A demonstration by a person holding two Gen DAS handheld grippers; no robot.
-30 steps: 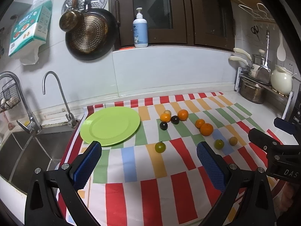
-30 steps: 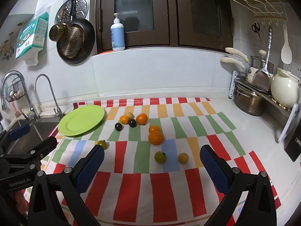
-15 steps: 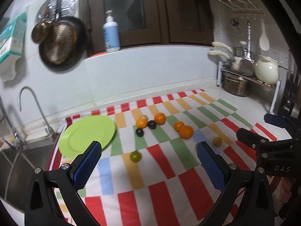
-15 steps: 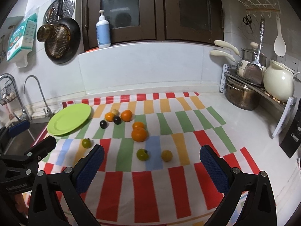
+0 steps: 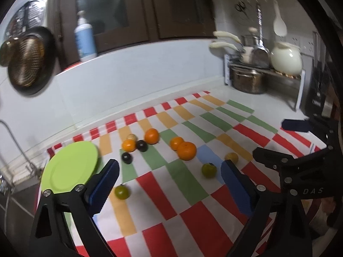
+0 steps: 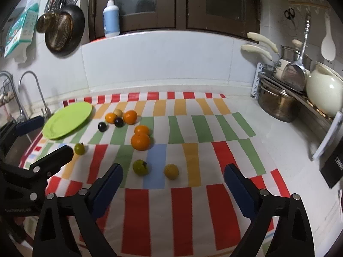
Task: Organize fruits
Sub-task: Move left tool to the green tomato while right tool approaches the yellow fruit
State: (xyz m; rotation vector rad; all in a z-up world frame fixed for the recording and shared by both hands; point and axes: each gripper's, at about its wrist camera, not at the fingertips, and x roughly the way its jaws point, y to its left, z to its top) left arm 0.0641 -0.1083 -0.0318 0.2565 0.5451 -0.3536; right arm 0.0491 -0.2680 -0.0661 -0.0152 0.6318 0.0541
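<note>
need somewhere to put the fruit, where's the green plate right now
The green plate lies empty at the left end of the striped cloth, beside the sink tap; the closest fruit is a dark one just to its right.

Counter: we see a white worktop (image 6: 276,141) running along the tiled wall, a sink at its left end.
Cloth: a striped cloth (image 6: 188,203) in red, orange, green and blue blocks lies flat over most of it.
Plate: a lime green plate (image 6: 66,120) sits on the cloth's left far corner, bare.
Far cluster: we count two oranges (image 6: 130,117), a pale fruit and two dark fruits (image 6: 102,126) close together right of the plate.
Middle: two more oranges (image 6: 140,141) touching.
Near row: one green fruit (image 6: 79,148) apart at left; another green fruit (image 6: 140,167) just beside a yellow fruit (image 6: 171,171).
Right end: a steel pot (image 6: 276,105) stands on bare worktop.
</note>
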